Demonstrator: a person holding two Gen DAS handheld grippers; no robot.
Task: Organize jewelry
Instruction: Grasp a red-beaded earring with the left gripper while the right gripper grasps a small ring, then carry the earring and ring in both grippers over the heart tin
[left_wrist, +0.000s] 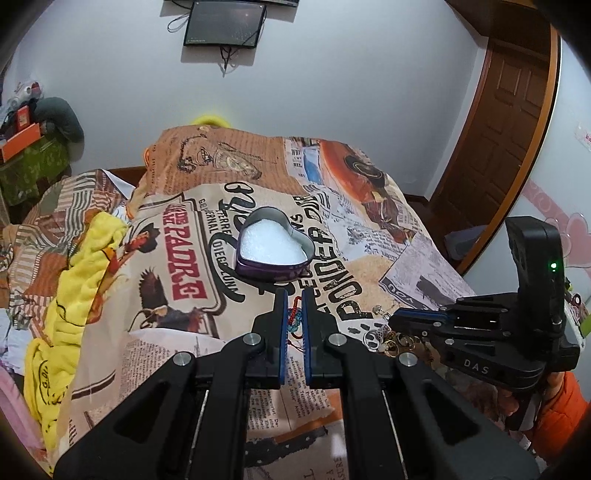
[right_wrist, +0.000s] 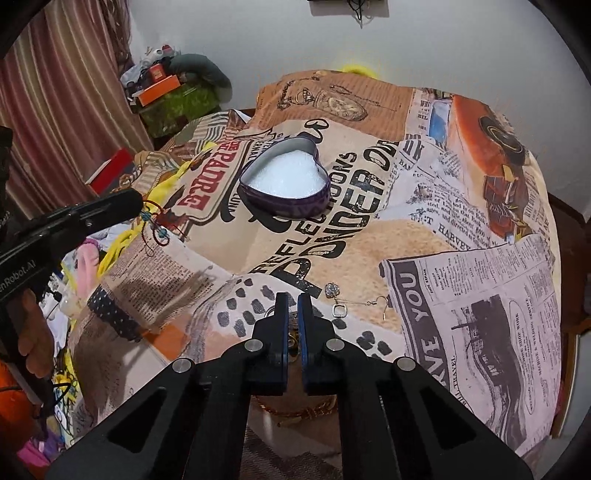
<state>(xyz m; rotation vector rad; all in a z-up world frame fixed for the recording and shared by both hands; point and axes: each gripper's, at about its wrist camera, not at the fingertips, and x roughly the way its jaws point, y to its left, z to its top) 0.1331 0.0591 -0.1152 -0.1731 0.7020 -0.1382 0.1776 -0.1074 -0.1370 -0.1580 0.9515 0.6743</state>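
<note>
- left wrist view: the left gripper (left_wrist: 294, 295) has its jaws closed on a red cord bracelet (left_wrist: 295, 317) with teal beads, the cord bunched between the blue pads.
- the gripper tips sit just below the heart-shaped tin (left_wrist: 275, 248), an open purple tin with white padding, which rests on the newspaper-print cloth (left_wrist: 177, 258).
- right of the tin and lower, a small heap of rings and earrings (left_wrist: 384, 338) lies on the cloth, with the right gripper (left_wrist: 397, 318) lying sideways just beside it.
- right wrist view: the right gripper (right_wrist: 291, 299) has its jaws nearly together; something gold shows in the narrow gap, but i cannot tell whether it is gripped.
- well below the heart-shaped tin (right_wrist: 286, 184), a crystal stud and a dangling hook earring (right_wrist: 347, 302) lie on the cloth just right of the tips.
- left of the tin, the left gripper (right_wrist: 138, 201) holds the red cord bracelet (right_wrist: 157, 227) dangling clear of the newspaper-print cloth (right_wrist: 461, 295).
</note>
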